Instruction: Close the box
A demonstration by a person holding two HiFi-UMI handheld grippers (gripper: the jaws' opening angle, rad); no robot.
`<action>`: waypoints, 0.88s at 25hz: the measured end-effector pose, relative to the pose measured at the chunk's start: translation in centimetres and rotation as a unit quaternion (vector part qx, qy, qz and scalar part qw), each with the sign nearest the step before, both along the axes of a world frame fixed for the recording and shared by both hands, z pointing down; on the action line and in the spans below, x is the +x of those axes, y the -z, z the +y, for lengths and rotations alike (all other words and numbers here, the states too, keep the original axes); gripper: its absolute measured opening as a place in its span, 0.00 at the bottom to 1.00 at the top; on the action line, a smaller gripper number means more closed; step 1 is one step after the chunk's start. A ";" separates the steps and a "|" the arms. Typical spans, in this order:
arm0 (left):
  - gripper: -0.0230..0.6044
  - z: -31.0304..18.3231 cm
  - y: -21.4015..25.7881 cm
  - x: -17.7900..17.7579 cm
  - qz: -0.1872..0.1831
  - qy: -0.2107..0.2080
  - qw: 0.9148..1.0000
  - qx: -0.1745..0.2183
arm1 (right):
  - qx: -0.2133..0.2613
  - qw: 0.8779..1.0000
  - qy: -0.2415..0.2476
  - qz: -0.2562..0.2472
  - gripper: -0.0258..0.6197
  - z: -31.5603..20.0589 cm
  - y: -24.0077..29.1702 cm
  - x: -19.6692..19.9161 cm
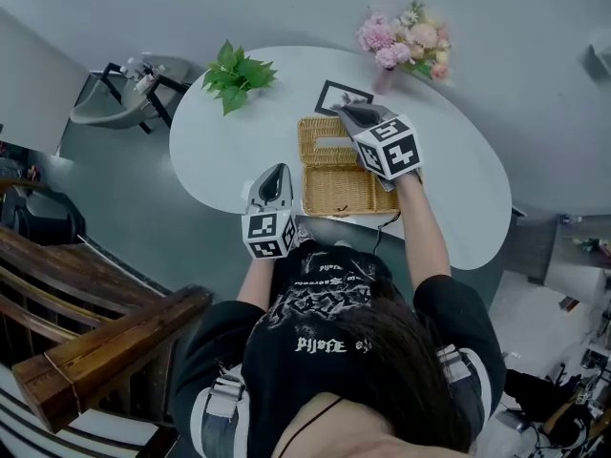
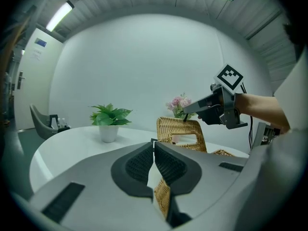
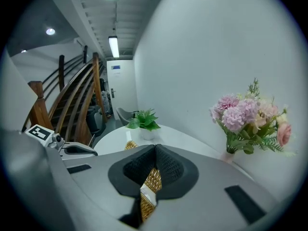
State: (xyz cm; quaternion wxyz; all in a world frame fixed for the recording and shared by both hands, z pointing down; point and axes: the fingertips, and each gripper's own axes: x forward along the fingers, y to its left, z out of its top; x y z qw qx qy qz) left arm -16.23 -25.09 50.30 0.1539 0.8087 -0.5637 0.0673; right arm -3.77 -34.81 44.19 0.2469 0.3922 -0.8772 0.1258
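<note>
A woven wicker box (image 1: 336, 191) lies on the white oval table (image 1: 220, 151), and its hinged lid (image 1: 320, 139) stands raised at the far side. My right gripper (image 1: 346, 111) is shut on the lid's top edge; wicker strands (image 3: 151, 182) show between its pads in the right gripper view. From the left gripper view the lid (image 2: 180, 129) stands nearly upright with the right gripper (image 2: 185, 110) at its top. My left gripper (image 1: 275, 170) hovers over the table's near edge, left of the box, its jaws (image 2: 154, 146) closed together on nothing.
A potted green plant (image 1: 237, 72) stands at the table's far left and a vase of pink flowers (image 1: 406, 38) at the far right. A black-framed marker card (image 1: 334, 93) lies behind the box. A grey chair (image 1: 124, 89) and a wooden stair rail (image 1: 95, 332) are to the left.
</note>
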 end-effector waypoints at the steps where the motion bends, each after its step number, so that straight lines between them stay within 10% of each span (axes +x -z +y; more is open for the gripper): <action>1: 0.08 0.2 0.1 0.1 0.000 0.002 1.000 0.001 | 0.003 1.000 0.002 0.000 0.10 0.3 0.2 0.1; 22: 0.08 4.1 -0.3 2.5 -0.004 0.039 0.999 0.002 | 0.053 0.998 0.043 -0.013 0.10 6.0 2.1 0.6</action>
